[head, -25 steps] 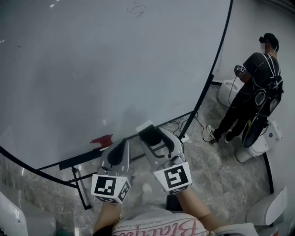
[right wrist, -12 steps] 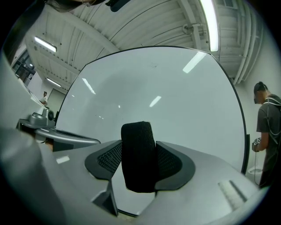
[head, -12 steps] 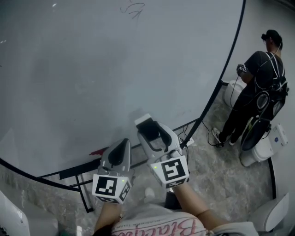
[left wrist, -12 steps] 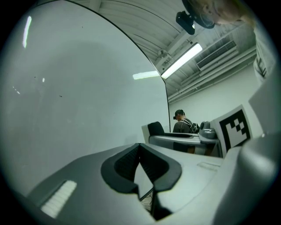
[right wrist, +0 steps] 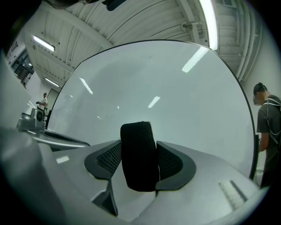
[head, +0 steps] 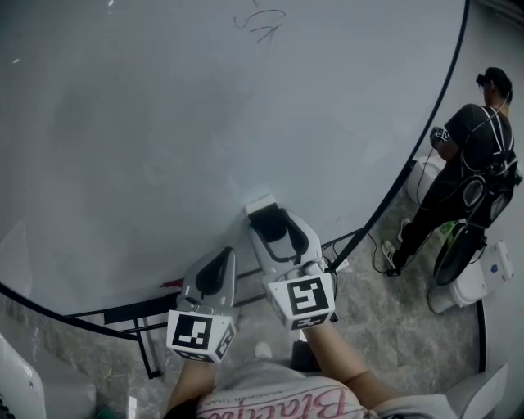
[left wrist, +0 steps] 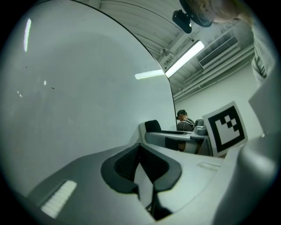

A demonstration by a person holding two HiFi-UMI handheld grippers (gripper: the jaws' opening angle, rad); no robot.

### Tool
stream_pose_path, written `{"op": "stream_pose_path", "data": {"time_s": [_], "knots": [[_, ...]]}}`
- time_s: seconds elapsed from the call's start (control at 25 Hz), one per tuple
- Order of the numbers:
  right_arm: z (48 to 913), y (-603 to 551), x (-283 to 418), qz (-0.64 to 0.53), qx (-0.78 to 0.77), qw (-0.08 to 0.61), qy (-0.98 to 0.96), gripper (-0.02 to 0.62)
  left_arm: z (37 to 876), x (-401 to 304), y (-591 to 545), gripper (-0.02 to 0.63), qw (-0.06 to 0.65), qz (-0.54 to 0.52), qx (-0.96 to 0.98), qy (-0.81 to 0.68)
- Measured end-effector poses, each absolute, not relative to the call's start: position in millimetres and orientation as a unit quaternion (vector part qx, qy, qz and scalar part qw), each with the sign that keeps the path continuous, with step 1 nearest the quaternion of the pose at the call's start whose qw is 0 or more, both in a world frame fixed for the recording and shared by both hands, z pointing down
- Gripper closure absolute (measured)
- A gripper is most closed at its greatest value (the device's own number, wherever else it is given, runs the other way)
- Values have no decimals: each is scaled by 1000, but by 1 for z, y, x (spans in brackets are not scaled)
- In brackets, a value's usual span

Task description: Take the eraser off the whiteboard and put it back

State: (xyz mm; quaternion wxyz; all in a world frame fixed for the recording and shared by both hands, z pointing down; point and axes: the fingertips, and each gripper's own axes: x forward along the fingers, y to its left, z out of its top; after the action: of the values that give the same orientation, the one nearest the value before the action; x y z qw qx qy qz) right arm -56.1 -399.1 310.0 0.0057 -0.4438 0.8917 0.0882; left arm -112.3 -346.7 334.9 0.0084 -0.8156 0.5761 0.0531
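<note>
Starting at the right gripper [right wrist: 139, 165], you have the eraser [right wrist: 137, 147] standing upright between its ribbed black pads [right wrist: 109, 159], and both pads touch its sides. The jaws have just been opening slightly with the eraser between them, so I judge the clamp to be light, and you do well to firm it before going on. The eraser is a rounded block covered in dark woven felt that looks soft enough to squash, so squeeze only its flanks. The left gripper [left wrist: 141, 165] has its jaws together on nothing, with its pads [left wrist: 124, 161] meeting at a thin seam. It sits at about 8 o'clock of the right one in the head view, out of the way. Ahead, the whiteboard [head: 205, 123] is smooth, glossy and pale, streaked with ceiling-light reflections. It has a thin black frame [head: 407, 168] and a faint scribble [head: 264, 23] at 12 o'clock. To put the eraser back, I judge you should bring it square and flat onto bare board and let go only once it sits. A person [head: 475, 155] stands at 3 o'clock, well apart, on a mottled stone floor [head: 393, 327].
</note>
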Motion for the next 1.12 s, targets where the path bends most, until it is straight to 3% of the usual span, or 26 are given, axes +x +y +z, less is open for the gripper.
{"op": "stream_pose_path", "data": {"time_s": [0.68, 0.84, 1.0, 1.12], "knots": [[310, -392, -52, 132, -457, 7, 880, 345, 340, -121, -348, 607, -1, 59, -812, 580], [313, -378, -48, 116, -451, 12, 885, 400, 340, -121, -337, 607, -2, 58, -814, 577], [310, -360, -38, 110, -467, 23, 877, 582, 340, -116, -326, 607, -1, 57, -821, 568], [319, -346, -36, 110, -470, 11, 876, 594, 342, -112, -315, 607, 3, 53, -826, 561]]}}
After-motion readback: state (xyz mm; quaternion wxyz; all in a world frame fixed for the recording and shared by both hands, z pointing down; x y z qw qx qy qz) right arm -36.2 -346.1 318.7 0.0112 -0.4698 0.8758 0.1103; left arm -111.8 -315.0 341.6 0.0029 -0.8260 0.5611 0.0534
